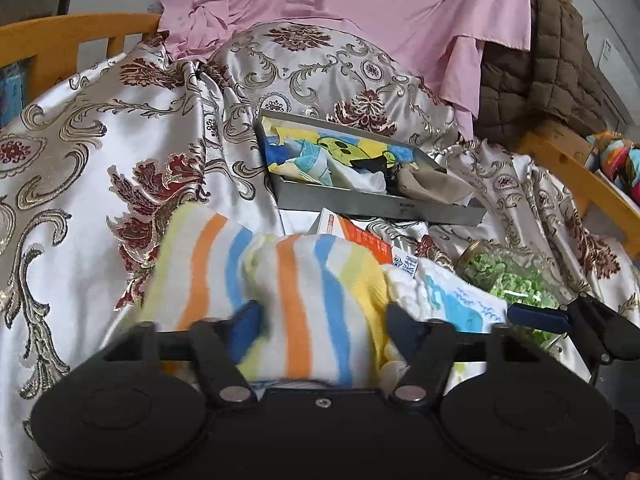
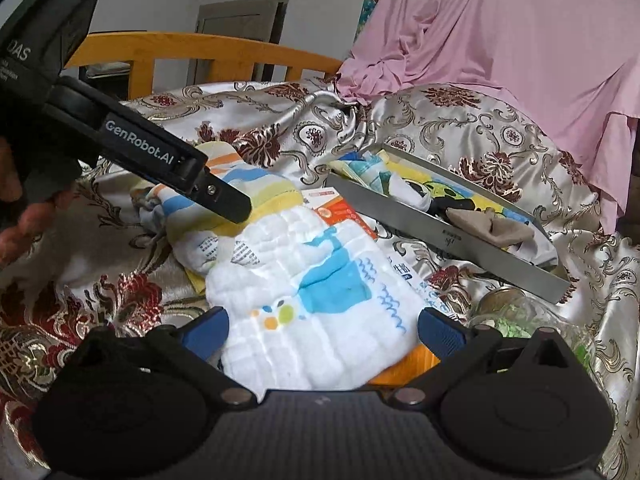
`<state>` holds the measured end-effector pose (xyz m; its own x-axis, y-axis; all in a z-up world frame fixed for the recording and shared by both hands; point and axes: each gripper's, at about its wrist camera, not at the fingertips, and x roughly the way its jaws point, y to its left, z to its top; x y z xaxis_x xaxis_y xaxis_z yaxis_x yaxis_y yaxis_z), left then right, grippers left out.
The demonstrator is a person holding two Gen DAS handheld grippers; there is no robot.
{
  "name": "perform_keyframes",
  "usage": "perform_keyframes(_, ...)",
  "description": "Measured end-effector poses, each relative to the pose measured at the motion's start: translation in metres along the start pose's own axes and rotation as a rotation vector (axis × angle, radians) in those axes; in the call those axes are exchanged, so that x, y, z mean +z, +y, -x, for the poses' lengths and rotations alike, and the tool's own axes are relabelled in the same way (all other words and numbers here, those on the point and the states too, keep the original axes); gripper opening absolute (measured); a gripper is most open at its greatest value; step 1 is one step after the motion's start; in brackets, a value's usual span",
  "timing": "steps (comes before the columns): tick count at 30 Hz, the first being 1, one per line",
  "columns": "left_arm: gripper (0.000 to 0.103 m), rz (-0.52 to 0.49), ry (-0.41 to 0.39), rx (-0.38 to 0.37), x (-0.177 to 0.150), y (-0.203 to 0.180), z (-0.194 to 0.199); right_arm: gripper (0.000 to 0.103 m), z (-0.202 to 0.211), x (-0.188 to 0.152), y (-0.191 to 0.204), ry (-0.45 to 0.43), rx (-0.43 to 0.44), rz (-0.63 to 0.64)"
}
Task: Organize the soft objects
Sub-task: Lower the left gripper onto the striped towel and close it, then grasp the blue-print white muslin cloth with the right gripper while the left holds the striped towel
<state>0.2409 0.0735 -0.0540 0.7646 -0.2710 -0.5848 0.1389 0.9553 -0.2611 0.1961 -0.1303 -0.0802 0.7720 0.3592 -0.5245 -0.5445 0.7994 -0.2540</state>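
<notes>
Bedroom, satin brocade bedspread (image 1: pixel 100 160) rumpled over the bed; wooden bed rail (image 1: pixel 60 40) behind; pink sheet (image 1: pixel 360 0) draped at the back. On the spread, a grey metal tray (image 1: pixel 380 204) already holding several folded cloths, tilted on the folds.

Nearer, just short of the tray: striped cloth (image 1: pixel 296 280) bunched between the fingers of the left gripper (image 1: pixel 324 324), gap about half closed and filled with fabric; cannot tell whether truly pinched or only straddled. Beside it and overlapping it, white whale-print muslin cloth (image 2: pixel 320 280), lying flat between the widely spread fingers of the right gripper (image 2: pixel 326 332), not gripped. Under both, an orange-and-white packet (image 2: pixel 340 212); to the right, a glass jar of green bits (image 1: pixel 508 276), close to the muslin.

Probably the step in hand: taking the striped cloth to the tray. To do it well: pinch through the thick of the bunch, not a loose edge; lift straight up until clear of the muslin, so as not to drag it or the packet; carry low over the tray wall; release over a bare patch inside; steer clear of the jar.
</notes>
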Motion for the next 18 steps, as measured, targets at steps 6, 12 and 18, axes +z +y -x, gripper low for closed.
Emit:
perform_keyframes(6, 0.034, 0.076, 0.006, 0.013, 0.006, 0.013, 0.002, 0.103, 0.001, -0.001, 0.001, -0.011, -0.003, -0.004)
perform_keyframes(12, 0.019, 0.141, -0.024, -0.005, 0.014, 0.022, 0.011, 0.103, 0.002, -0.004, 0.004, -0.006, -0.012, -0.003)
perform_keyframes(18, 0.014, 0.161, -0.056, -0.038, 0.016, 0.02, 0.019, 0.096, 0.001, -0.004, 0.001, 0.006, -0.006, -0.035)
